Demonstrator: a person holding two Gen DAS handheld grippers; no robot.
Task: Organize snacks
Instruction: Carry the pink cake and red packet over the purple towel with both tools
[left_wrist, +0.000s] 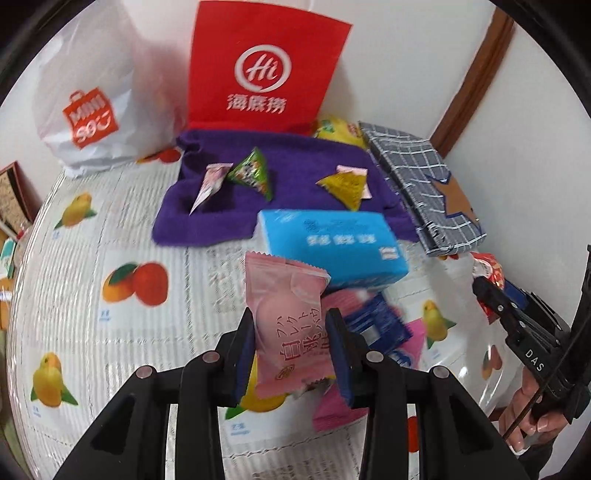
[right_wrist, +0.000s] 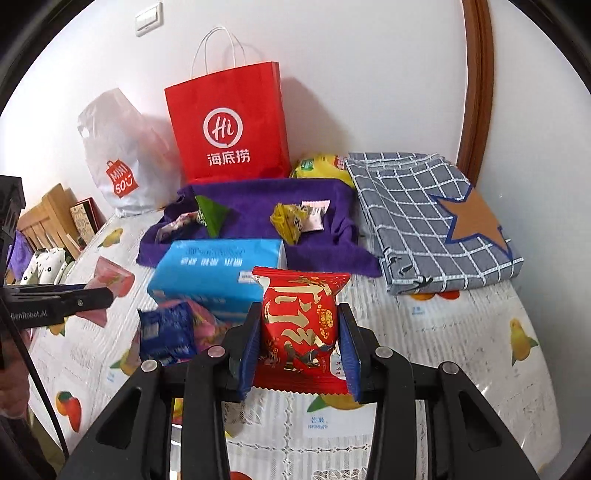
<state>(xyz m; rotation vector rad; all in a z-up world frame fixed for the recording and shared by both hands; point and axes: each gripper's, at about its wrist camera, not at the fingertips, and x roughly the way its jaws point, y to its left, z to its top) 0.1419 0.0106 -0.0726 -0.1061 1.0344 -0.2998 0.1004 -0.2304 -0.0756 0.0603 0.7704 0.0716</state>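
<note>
Left wrist: fingers pinch pink snack packet; right fingers pinch red packet.

A pink snack packet stands upright, pinched at both sides; a red gold-lettered snack packet likewise, both lifted above the fruit-print surface.

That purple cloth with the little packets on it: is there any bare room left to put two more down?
Yes. The purple cloth is bare in its middle, between the green packet and the yellow packet, and along its front right edge beside the checked fabric. Its front left is crowded by the blue box.
</note>
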